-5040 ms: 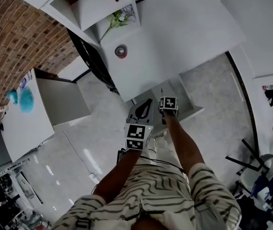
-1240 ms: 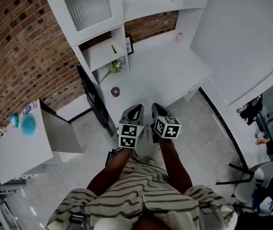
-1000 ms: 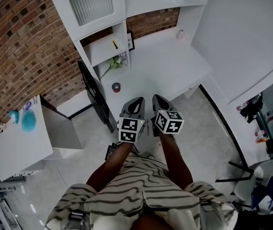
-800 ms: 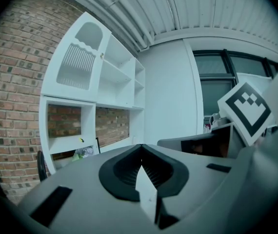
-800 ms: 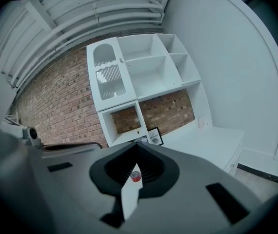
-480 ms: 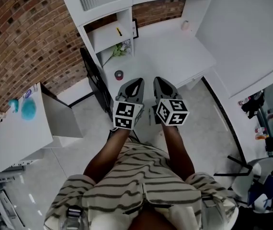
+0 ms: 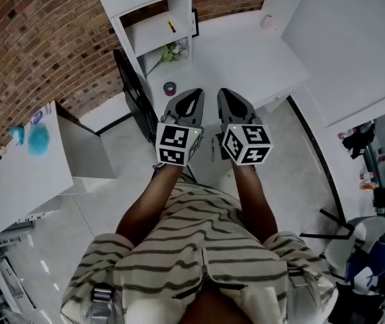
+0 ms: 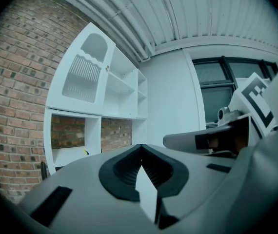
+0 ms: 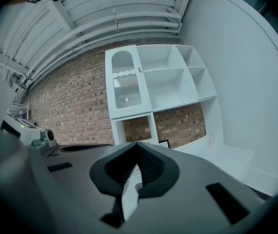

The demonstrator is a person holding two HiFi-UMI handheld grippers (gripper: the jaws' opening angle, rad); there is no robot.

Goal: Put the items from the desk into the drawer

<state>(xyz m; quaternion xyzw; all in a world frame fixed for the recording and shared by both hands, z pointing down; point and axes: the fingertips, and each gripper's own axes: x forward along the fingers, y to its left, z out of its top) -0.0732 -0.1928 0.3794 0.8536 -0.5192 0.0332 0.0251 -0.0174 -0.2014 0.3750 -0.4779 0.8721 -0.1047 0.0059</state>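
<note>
The 2 grippers, left gripper (image 7: 194,94) and right gripper (image 7: 223,93), are pinched closed and empty, side by side over the desk (image 7: 246,59) edge. A small round item (image 7: 169,88) sits on the desk, just left of the left gripper, the nearer 1.

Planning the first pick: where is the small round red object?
Head view: small round red object lies on the white desk, left part, between the green flower sprig and the left gripper.

Shows bright, flat light over the white desk (image 7: 246,52); washes out detail there; bends and darkens at gripper-view edges; blurs close foreground.
</note>
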